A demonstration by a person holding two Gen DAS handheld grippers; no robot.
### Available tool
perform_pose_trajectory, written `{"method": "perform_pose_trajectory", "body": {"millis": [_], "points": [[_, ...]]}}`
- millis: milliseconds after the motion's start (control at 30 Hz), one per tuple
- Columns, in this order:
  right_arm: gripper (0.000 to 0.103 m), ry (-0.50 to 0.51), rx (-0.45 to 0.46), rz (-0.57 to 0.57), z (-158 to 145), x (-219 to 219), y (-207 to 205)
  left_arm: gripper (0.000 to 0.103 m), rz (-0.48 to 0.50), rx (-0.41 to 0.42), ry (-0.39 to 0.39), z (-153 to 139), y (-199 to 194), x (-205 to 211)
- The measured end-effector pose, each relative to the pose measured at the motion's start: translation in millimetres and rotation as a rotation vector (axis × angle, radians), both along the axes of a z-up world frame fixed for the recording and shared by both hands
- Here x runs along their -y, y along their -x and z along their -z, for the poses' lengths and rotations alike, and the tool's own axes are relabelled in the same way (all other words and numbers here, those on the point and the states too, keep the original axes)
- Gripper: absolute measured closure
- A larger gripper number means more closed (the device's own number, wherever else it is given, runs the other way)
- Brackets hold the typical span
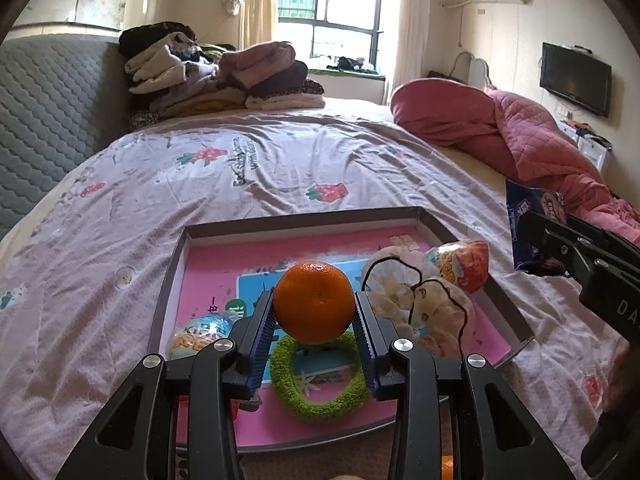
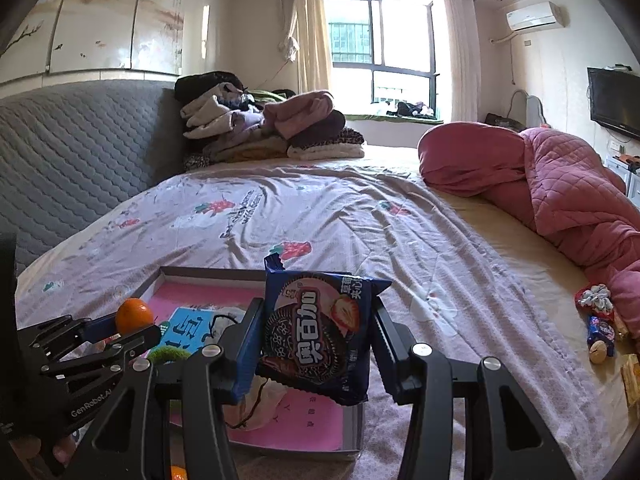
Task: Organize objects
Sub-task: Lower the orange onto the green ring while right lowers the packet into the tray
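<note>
My left gripper is shut on an orange mandarin and holds it above a shallow tray with a pink bottom on the bed. The tray holds a green fuzzy ring, two wrapped egg toys and a cream plush item. My right gripper is shut on a dark blue cookie packet above the tray's right part. The left gripper with the mandarin shows at the left of the right wrist view.
The bed has a lilac printed sheet. A red quilt lies at the right, folded clothes at the far end. Small wrapped snacks lie on the bed near the quilt. A grey padded headboard is left.
</note>
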State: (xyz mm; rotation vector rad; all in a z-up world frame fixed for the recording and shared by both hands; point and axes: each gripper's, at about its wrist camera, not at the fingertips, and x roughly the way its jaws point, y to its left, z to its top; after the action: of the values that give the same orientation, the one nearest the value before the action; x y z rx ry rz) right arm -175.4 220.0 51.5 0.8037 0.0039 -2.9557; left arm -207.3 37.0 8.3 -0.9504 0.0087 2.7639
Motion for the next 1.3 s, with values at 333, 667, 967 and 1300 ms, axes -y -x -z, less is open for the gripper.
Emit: {"method": "perform_pose_trajectory", "body": {"millis": [333,667,967,1300], "points": [[0.053,-0.013,0.068,-0.021,18.8,6.8,5.3,0.064,0.01,0.025,0.019,8.9,4.9,-4.0],[0.053,-0.02,0.127,-0.061,30.6,9.5,5.9,0.064,0.015,0.057,0.024,16.0,4.8,-4.5],[0.053,-0.018,0.187,-0.073,46.0,8.6,10.5,0.064,0.026,0.092,0.047,24.9,4.4,-9.0],[0.053,-0.025,0.219,-0.072,59.8,10.2,16.9,0.064,0.024,0.112,0.062,32.3,6.3,-10.1]]}}
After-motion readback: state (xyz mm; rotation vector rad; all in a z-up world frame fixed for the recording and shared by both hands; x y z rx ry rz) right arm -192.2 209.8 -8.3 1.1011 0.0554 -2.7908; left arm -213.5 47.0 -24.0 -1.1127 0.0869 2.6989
